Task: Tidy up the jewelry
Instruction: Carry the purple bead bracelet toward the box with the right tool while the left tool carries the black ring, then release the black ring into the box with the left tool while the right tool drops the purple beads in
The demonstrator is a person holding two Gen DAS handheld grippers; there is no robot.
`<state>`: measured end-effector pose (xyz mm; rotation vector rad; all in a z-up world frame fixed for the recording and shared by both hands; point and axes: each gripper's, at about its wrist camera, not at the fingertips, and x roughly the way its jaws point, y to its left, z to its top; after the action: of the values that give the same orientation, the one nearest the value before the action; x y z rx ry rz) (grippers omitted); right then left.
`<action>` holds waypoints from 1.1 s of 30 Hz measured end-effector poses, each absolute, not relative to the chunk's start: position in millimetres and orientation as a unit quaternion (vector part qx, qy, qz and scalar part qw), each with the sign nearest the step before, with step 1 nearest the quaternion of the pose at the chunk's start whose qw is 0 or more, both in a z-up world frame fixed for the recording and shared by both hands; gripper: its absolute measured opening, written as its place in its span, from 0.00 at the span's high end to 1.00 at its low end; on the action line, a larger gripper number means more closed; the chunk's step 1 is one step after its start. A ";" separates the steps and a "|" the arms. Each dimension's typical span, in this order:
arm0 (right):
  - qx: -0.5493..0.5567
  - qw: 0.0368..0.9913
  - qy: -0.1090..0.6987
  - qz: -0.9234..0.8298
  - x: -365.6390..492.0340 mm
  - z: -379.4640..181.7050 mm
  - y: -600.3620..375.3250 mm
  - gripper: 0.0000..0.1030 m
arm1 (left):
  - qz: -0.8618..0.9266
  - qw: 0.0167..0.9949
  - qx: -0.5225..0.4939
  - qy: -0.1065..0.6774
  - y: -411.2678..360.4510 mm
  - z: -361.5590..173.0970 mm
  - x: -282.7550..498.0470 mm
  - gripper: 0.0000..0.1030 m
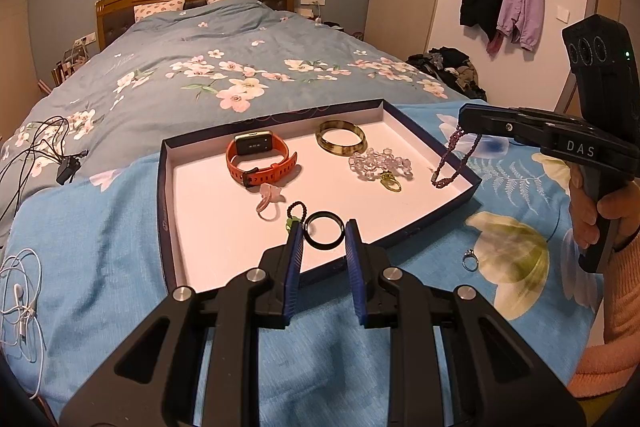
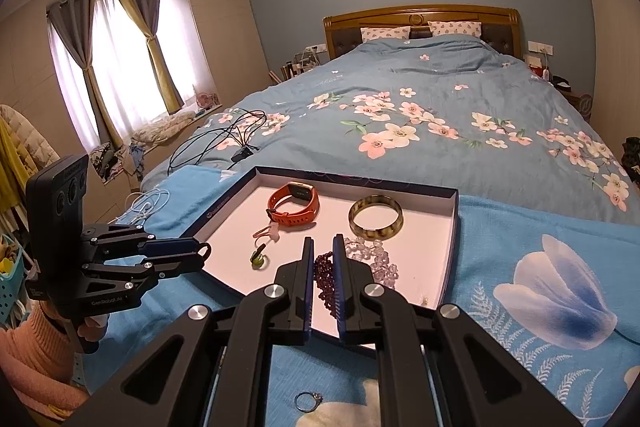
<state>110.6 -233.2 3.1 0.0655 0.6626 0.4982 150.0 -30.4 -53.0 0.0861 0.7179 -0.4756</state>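
Note:
A shallow navy-rimmed tray point(image 1: 208, 227) point(image 2: 420, 227) lies on the bed. It holds an orange watch point(image 1: 260, 163), an amber bangle point(image 1: 341, 139), clear beads point(image 1: 376, 163), a yellow ring point(image 1: 390, 183), a pink ring point(image 1: 268, 203) and a small dark bead loop point(image 1: 297, 207). My left gripper point(image 1: 324, 227) point(image 2: 198, 254) is shut on a black ring point(image 1: 323, 247) just above the tray's near edge. Over the tray's right side, my right gripper point(image 2: 323, 241) point(image 1: 464, 119) is shut on a purple bead bracelet point(image 2: 322, 273) point(image 1: 452, 159), which hangs down. A silver ring point(image 1: 469, 259) point(image 2: 308, 401) rests on the blanket outside the tray.
Black cables point(image 1: 40, 147) and white earphones point(image 1: 20, 299) lie on the bed to the left. A hand with a pink sleeve point(image 1: 600, 307) holds the right gripper. The flowered blue quilt point(image 1: 240, 67) stretches beyond the tray.

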 end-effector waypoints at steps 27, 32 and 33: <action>0.046 0.908 0.336 0.247 132.7 -12.1 -227.5 0.93 | -0.211 0.904 0.043 0.369 -33.3 -69.3 173.5 0.79; 0.046 0.906 0.339 0.249 136.8 -14.0 -223.2 0.93 | -0.207 0.903 0.041 0.373 -32.8 -71.6 177.1 0.79; 0.047 0.906 0.339 0.249 137.0 -14.0 -223.1 0.93 | -0.207 0.903 0.040 0.374 -32.7 -72.3 177.8 0.79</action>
<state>137.0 -223.1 -14.0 0.0960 0.6998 0.5146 177.8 -32.7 -72.3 0.0828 0.7728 -0.4283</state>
